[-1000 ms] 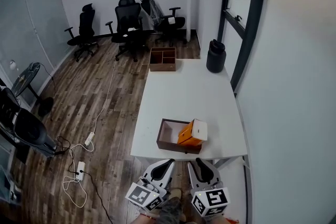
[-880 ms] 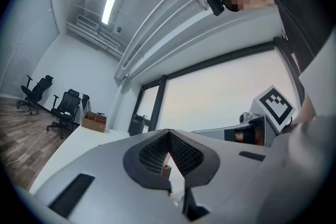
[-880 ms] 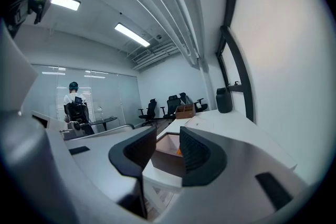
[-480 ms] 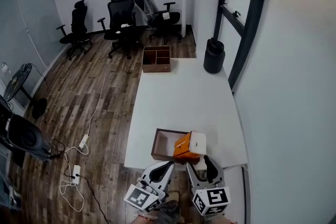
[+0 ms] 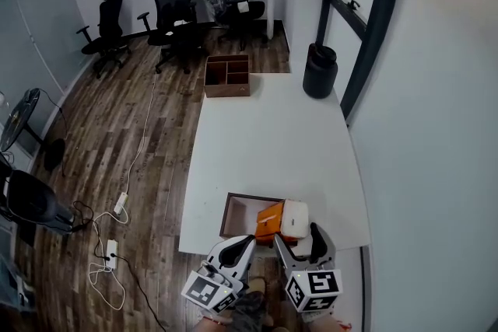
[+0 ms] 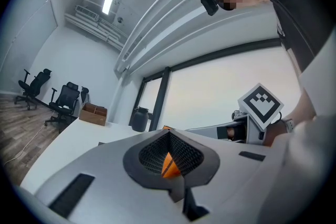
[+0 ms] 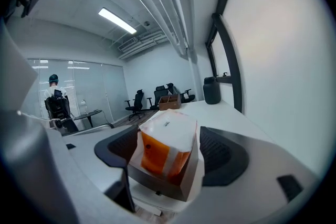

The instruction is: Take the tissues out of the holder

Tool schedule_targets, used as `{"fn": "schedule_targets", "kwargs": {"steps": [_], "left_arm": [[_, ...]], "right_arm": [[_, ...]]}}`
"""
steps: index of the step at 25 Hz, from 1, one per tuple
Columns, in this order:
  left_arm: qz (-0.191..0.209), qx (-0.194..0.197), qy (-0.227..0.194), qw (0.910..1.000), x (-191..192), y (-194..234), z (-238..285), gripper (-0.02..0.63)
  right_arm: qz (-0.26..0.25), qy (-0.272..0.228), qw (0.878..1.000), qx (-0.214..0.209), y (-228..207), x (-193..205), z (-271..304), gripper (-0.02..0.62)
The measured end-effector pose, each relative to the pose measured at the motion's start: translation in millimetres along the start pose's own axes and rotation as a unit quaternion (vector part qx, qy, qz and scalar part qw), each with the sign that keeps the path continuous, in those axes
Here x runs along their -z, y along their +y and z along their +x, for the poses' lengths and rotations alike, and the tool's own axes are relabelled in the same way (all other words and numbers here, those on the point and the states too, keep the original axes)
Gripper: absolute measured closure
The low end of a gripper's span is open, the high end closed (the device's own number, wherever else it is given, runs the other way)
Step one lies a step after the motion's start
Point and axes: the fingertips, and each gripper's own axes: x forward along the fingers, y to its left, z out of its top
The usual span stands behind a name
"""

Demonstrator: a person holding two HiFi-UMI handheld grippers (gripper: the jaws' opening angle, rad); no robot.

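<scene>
A long white table (image 5: 272,128) is seen in an office room with a brown wood floor (image 5: 117,128). A white wall (image 5: 428,128) runs along the table's 3 o'clock side. Black office chairs (image 5: 175,0) are grouped at 11 o'clock in the room. White cables (image 5: 109,249) are spread on the floor at 8 o'clock. At the table's 12 o'clock end, a wooden box with compartments (image 5: 227,75) is placed. A black jug (image 5: 320,71) is set at the 1 o'clock corner, well apart from that box.

At the table's 6 o'clock edge, a dark brown holder (image 5: 240,214) is found. An orange and white tissue pack (image 5: 282,220) is stood in the holder's 3 o'clock end. The pack is tilted and sticks up above the rim.

Both grippers are held low at 6 o'clock, just off the table's near edge, and are pointed toward 12 o'clock. The left gripper (image 5: 243,243) is kept just beside the holder's near wall. Its jaws are pressed together, and nothing is held between them. Only a small bit of orange is seen past its tips in the left gripper view (image 6: 169,157).

The right gripper (image 5: 299,235) is pointed straight at the tissue pack (image 7: 163,139). Its jaws are spread wide and are opening. The pack is framed between them, but it is not pressed by the pads (image 7: 223,157). A corner of the holder (image 7: 163,183) is seen under the pack.
</scene>
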Motion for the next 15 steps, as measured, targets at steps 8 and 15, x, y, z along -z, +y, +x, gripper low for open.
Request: {"fn": "schedule_targets", "kwargs": {"steps": [8, 15], "left_arm": [[-0.005, -0.013, -0.011, 0.9998, -3, 22, 17, 0.604], [-0.017, -0.027, -0.009, 0.9995, 5, 29, 14, 0.604]], "right_arm": [[0.038, 0.041, 0.998, -0.009, -3, 18, 24, 0.245], [0.05, 0.044, 0.998, -0.01, 2, 23, 34, 0.245]]}}
